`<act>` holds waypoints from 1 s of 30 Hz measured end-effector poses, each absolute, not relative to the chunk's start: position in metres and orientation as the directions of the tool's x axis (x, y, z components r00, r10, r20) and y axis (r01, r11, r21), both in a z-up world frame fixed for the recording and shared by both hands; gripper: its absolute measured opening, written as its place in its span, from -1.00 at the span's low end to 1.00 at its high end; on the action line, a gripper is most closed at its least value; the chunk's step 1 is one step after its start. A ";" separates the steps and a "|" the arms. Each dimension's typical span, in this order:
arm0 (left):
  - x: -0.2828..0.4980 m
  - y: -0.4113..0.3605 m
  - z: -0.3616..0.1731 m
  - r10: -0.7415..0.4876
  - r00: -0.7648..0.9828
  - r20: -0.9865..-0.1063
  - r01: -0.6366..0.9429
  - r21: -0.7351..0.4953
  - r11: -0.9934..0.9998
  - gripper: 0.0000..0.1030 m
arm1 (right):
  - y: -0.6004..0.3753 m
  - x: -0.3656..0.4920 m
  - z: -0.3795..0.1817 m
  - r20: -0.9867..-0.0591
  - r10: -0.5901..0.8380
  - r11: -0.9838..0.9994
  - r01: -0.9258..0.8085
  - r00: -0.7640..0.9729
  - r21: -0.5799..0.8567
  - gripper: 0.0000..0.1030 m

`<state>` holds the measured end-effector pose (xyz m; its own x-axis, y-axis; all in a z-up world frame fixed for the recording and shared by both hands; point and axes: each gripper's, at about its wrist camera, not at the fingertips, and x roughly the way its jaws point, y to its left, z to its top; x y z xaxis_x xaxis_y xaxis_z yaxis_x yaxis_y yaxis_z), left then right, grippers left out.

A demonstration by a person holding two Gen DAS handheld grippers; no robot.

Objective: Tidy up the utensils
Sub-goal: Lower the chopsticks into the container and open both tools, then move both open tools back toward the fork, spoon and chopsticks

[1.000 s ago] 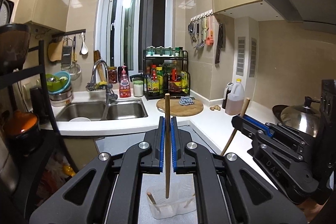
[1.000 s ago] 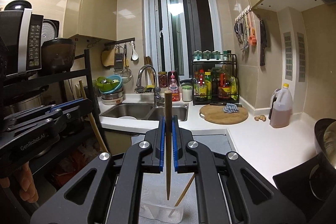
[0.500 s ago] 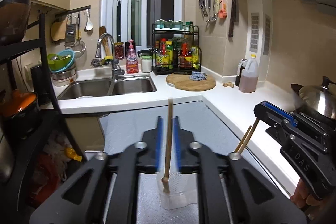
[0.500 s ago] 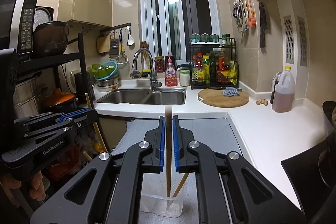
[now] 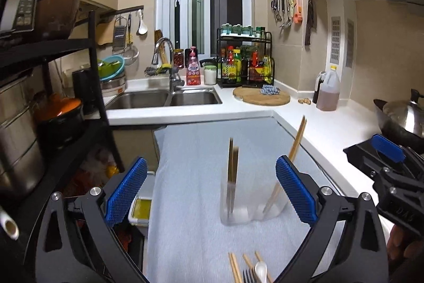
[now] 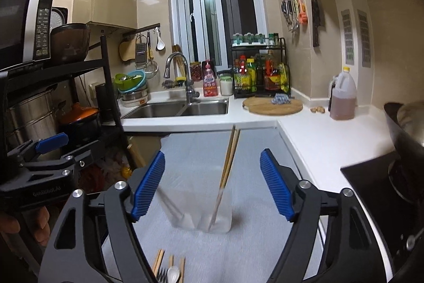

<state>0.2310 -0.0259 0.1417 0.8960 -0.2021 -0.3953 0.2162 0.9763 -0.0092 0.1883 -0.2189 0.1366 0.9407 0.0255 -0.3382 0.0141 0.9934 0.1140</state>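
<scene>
Both jaw sets opening, empty. Chopsticks (image 5: 234, 268) at 6 o'clock from clear cup (image 5: 247, 203): light, stiff, slippery; grip mid-shaft.

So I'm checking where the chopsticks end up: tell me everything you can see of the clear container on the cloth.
The clear container is a small, see-through tub, plastic by its look, open at the top and standing upright on the pale cloth ahead of both open tools. Wooden chopsticks stand in it, tips at the bottom: a pair leans on its rim and one more, blurred, is nearly upright. Neither tool touches it. More utensils lie on the cloth nearer the camera.
</scene>
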 end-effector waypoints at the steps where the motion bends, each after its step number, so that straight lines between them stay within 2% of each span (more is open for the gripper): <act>1: 0.218 -0.021 0.137 -0.189 0.896 -0.401 0.200 -0.016 0.980 0.83 | -0.219 0.180 0.133 -0.349 0.029 0.992 0.016 0.937 0.126 0.48; 7: 0.165 -0.001 0.115 -0.139 0.894 -0.426 0.138 -0.032 0.990 0.83 | -0.214 0.129 0.102 -0.402 0.025 0.987 0.042 0.915 0.155 0.48; 13: 0.118 0.003 0.081 -0.115 0.883 -0.455 0.132 0.006 0.991 0.83 | -0.209 0.085 0.068 -0.447 0.019 0.984 0.063 0.894 0.168 0.48; 20: 0.082 0.009 0.039 -0.100 0.859 -0.502 0.103 -0.022 0.994 0.83 | -0.201 0.061 0.017 -0.529 0.006 0.989 0.074 0.849 0.129 0.46; 23: 0.071 0.012 0.024 -0.078 0.852 -0.518 0.080 -0.018 0.997 0.83 | -0.195 0.062 -0.007 -0.567 0.011 0.992 0.064 0.824 0.112 0.34; 26: 0.062 0.015 0.009 -0.051 0.839 -0.541 0.063 0.004 0.998 0.83 | -0.190 0.067 -0.030 -0.616 0.045 0.993 0.035 0.786 0.117 0.09; 28: 0.059 0.018 0.003 -0.039 0.833 -0.551 0.054 0.010 0.999 0.83 | -0.188 0.074 -0.041 -0.642 0.063 0.992 0.022 0.764 0.123 -0.15; 30: 0.057 0.023 -0.002 -0.025 0.826 -0.562 0.038 0.013 0.999 0.83 | -0.186 0.079 -0.048 -0.659 0.072 0.992 0.016 0.749 0.128 -0.25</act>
<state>0.0571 0.0229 -0.0016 0.8265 -0.0247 -0.5624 0.0385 0.9992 0.0127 0.0794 -0.1865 -0.0483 0.7489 0.0724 -0.6587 0.0164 0.9917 0.1276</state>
